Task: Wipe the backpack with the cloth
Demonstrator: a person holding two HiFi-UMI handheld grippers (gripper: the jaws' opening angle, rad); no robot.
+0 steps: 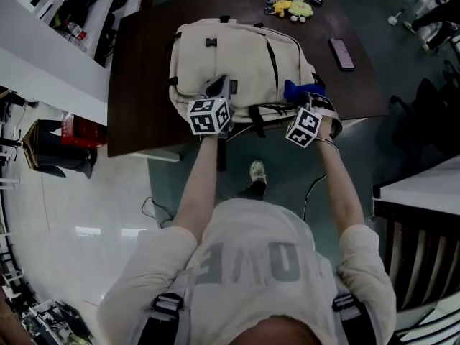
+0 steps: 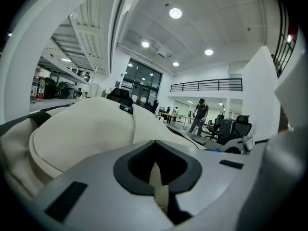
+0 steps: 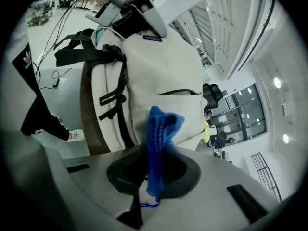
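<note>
Cream backpack (image 1: 237, 56) lies flat on the dark tabletop (image 1: 144, 85), against the near edge and about midway along it; black straps hang over that edge. Left tool (image 2: 159, 179) closed on a pinch of the backpack's cream fabric at its near-left part. Judged an anchoring hold, so the bag does not slide or ruck under wiping. Right tool (image 3: 151, 189) clamped on the blue cloth (image 3: 161, 126), with a bunched fold sticking out past the jaws toward the backpack's near-right side; touching it or just beside it, cannot tell which. Free end held forward, likely so soft cloth rather than tool meets the fabric. Phone (image 1: 341, 53) and plush toy (image 1: 295, 8) sit toward the far-right corner, well apart from the work. Wiping judged barely begun
</note>
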